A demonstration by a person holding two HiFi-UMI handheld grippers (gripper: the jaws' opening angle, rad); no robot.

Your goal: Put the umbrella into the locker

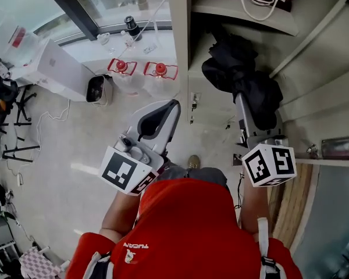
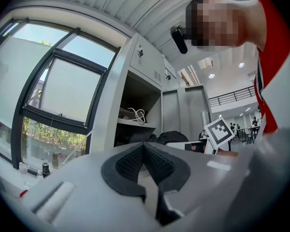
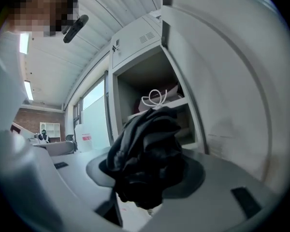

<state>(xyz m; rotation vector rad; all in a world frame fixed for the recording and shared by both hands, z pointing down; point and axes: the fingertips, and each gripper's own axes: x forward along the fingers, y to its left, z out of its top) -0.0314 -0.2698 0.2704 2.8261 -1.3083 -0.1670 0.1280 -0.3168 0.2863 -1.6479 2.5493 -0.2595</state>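
My right gripper [image 3: 146,190] squeezes the umbrella [image 3: 145,153]. It is a black, crumpled bundle, folded up I think, near the open locker [image 3: 135,57]. My left gripper [image 2: 144,149] is closed and empty.

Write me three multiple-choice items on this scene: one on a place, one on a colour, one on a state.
1. Where does the white cord lie? A on the locker shelf; B on the floor; C on the window sill.
2. What colour is the umbrella? A red; B black; C yellow.
3. How is the right gripper? A open, empty; B shut on the umbrella; C out of view.
Key: 1 A, the cord loops on the shelf inside the open compartment; 2 B, its folded fabric is black; 3 B, its jaws clamp the bundle.
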